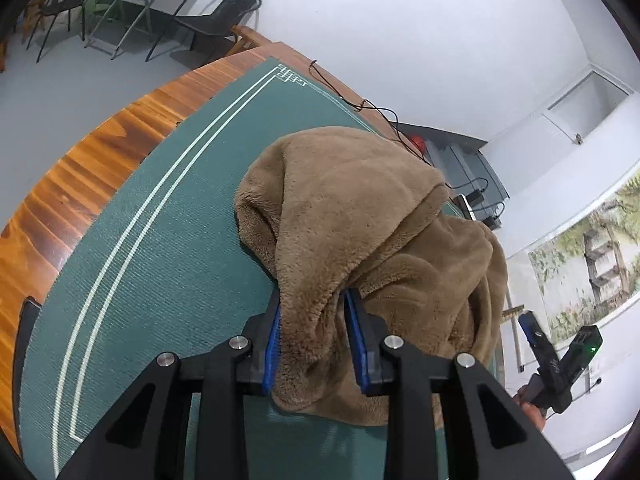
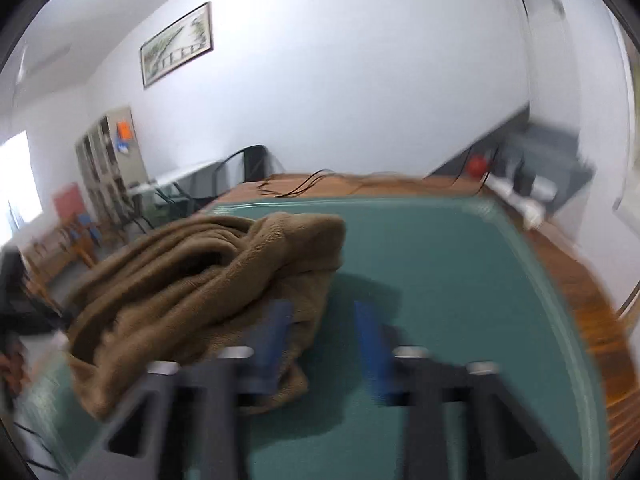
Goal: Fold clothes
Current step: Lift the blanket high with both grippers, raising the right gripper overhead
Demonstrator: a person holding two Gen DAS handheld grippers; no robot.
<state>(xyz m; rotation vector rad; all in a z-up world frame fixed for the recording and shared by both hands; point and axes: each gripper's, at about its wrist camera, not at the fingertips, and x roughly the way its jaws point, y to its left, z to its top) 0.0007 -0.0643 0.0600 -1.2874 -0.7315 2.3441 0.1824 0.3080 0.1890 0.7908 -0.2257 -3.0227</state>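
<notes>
Garment: brown fleece garment (image 1: 360, 248) lay bunched on green mat (image 1: 160, 240) over wooden surface (image 1: 80, 160) | left claw (image 1: 314, 344): blue pads clamped on a fleece fold | right claw (image 2: 324, 344): jaws wide apart, nothing gripped, fleece beside left finger; view blurred
</notes>
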